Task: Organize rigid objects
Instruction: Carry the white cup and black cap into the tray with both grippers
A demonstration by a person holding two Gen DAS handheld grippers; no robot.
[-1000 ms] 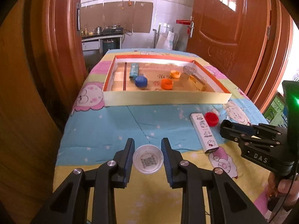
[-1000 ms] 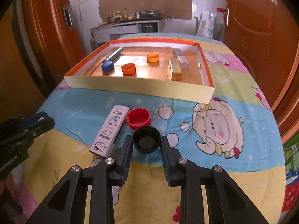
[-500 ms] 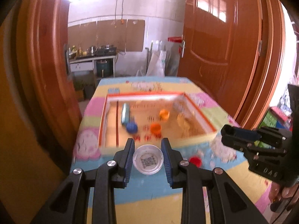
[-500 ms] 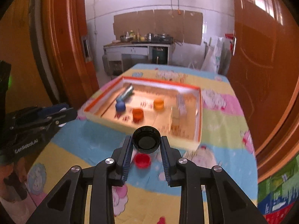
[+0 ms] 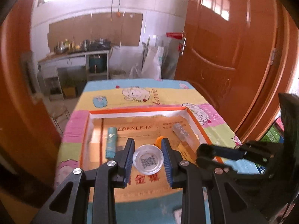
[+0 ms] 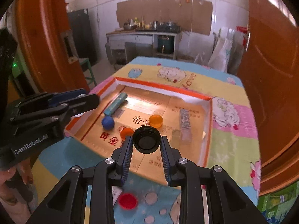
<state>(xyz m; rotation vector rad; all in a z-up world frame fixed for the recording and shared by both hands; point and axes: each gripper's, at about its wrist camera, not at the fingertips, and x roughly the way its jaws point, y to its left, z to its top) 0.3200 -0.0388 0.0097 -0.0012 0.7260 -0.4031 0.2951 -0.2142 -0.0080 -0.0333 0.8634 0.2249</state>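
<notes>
1. Both grippers are loaded. The left gripper [image 5: 147, 158] has its fingers clamped on a white cap [image 5: 147, 159], and the right gripper [image 6: 146, 143] is clamped on a black cap [image 6: 146, 140]. Both caps hang over the near part of the tray [image 6: 162, 86].
2. Risk, I'd say: each cap is only pinched by its rim, so a sloppy release could let it roll or flip, maybe bumping the orange caps [image 6: 156, 120] right underneath.
3. The two grippers sit close together, so they could clip each other on the way down.
4. Count in the tray: two orange caps, one blue cap [image 6: 108, 122], one teal tube [image 6: 115, 103], two boxes [image 6: 185, 122] on the right side.
5. Out on the bench: one red cap [image 6: 128, 200], plus a box I can barely see.
</notes>
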